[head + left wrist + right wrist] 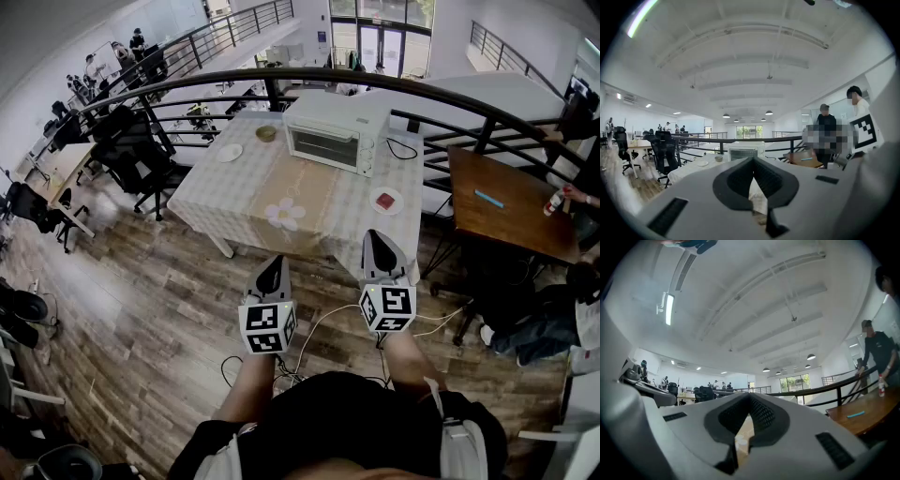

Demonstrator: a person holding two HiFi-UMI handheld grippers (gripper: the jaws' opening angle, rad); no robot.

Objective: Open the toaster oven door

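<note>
Head view: your left gripper [273, 268] and right gripper [380, 243] hang with jaws pinched together, empty, well short of the table [234, 211] where the white toaster oven [336, 117] sits, door closed. Expect a rigid, light, glass-fronted door; take it by its top edge.

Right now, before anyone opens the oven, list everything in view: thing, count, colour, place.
toaster oven: one, white, table's far side, door closed
table: one, pale checked cloth, centre
small plate: one, white, table's left
bowl: one, brownish, left of oven
plate with red item: one, white, table's right
wooden table: one, brown, right
office chairs: several, black, left
left hand-held gripper: one, grey, shut, empty, short of table
right hand-held gripper: one, grey, shut, empty, short of table
</note>
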